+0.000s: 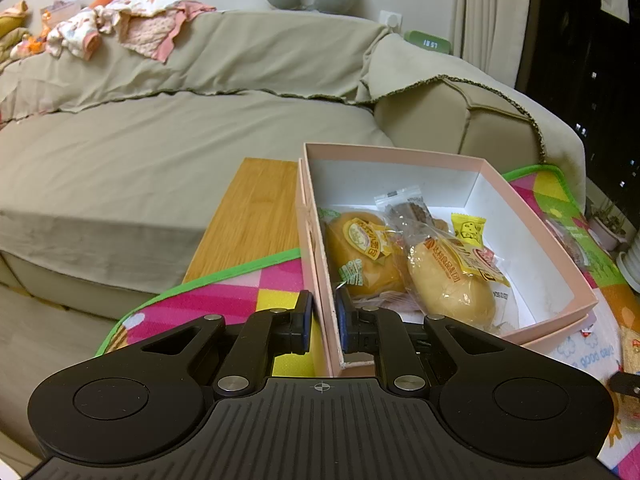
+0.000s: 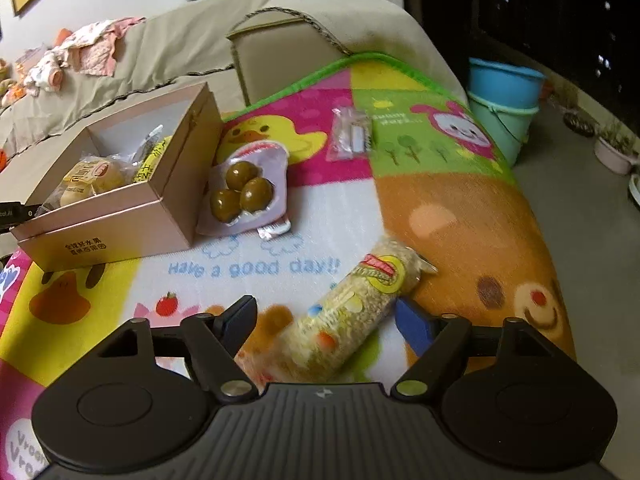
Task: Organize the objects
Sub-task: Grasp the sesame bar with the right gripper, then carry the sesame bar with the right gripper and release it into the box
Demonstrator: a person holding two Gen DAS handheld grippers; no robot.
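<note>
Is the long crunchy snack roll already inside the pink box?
No, the snack roll lies on the play mat, outside the pink box, between the right gripper's open fingers.

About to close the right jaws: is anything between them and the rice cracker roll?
Nothing visible. The rice cracker roll lies on the play mat, already between the right gripper's open jaws, no other item nearby.

On the play mat, the open box sits near the left edge, in front of the sofa, with wrapped buns inside. A tray of three round balls leans against the box's right side. A small sachet lies farther back toward the mat's far edge. A rice-cracker roll lies nearest, toward the mat's near edge.
</note>
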